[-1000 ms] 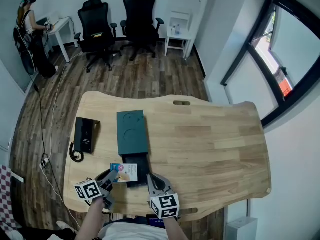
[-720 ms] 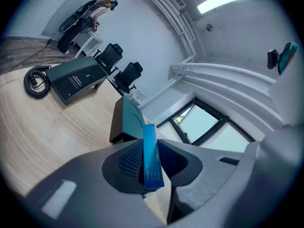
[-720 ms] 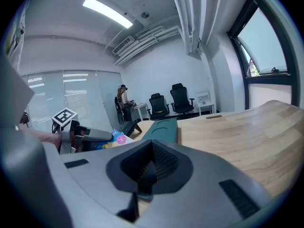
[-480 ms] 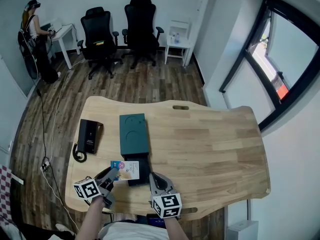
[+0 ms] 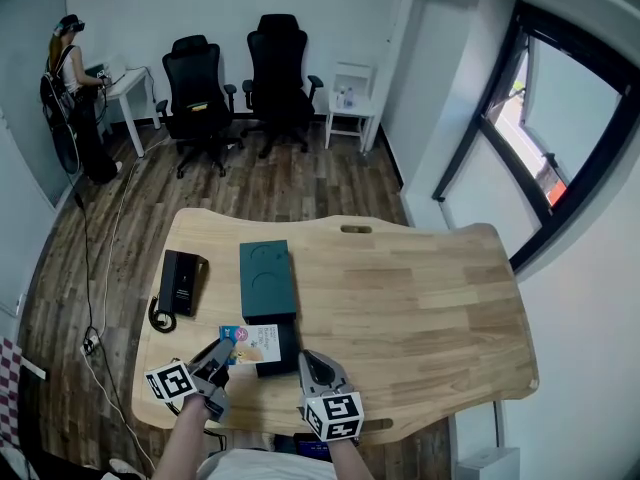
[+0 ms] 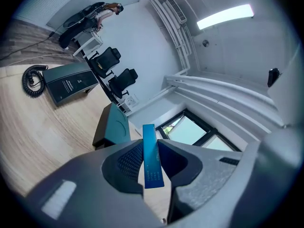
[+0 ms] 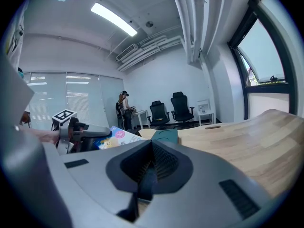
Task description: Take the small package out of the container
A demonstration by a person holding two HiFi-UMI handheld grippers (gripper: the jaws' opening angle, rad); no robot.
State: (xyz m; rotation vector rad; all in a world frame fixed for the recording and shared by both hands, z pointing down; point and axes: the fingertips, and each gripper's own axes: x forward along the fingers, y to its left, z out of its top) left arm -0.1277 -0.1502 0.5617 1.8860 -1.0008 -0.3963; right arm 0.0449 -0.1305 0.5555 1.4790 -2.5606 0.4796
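Observation:
The container is a dark teal sleeve (image 5: 268, 279) with a black inner tray (image 5: 283, 349) slid out toward me. The small package (image 5: 250, 343), a flat packet with a blue edge and colourful print, hangs just left of the tray. My left gripper (image 5: 222, 353) is shut on it. In the left gripper view the package (image 6: 151, 156) stands edge-on between the pads of the left gripper (image 6: 151, 151). My right gripper (image 5: 303, 361) sits at the tray's near right corner. In its own view the right gripper (image 7: 151, 167) is closed on a thin dark wall, apparently the tray's edge.
A black desk phone (image 5: 181, 280) with a coiled cord (image 5: 160, 318) lies left of the container on the wooden table (image 5: 420, 298). Two office chairs (image 5: 240, 78) and a standing person (image 5: 75, 88) are far behind the table.
The head camera has tipped up a little, so the table sits lower in the picture. Both grippers and the package keep about the same places beside the tray.

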